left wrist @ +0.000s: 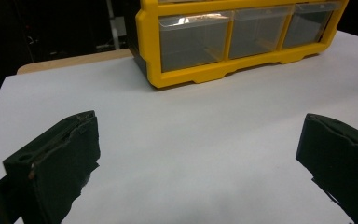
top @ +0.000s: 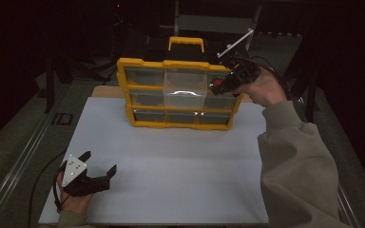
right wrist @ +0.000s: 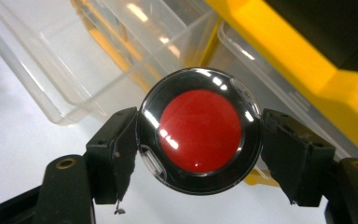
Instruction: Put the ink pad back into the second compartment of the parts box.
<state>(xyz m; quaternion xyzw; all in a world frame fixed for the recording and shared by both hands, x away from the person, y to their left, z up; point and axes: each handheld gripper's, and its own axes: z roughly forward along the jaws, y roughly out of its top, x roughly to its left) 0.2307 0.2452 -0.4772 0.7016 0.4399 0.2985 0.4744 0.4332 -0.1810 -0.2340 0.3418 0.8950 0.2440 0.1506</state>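
Right gripper [right wrist: 200, 140] is clamped on the red-centred round disc [right wrist: 200, 130], up by the yellow drawer organizer [top: 142, 64]'s right side. Left gripper [top: 97, 164] sits spread wide, nothing in it, on the white table [top: 171, 161].

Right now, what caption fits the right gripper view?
Right gripper clamps a round red-centred black disc beside the yellow drawer organizer.

Tongs [right wrist: 199, 135] clamp red-black disc [right wrist: 200, 130] before drawers [right wrist: 135, 51].
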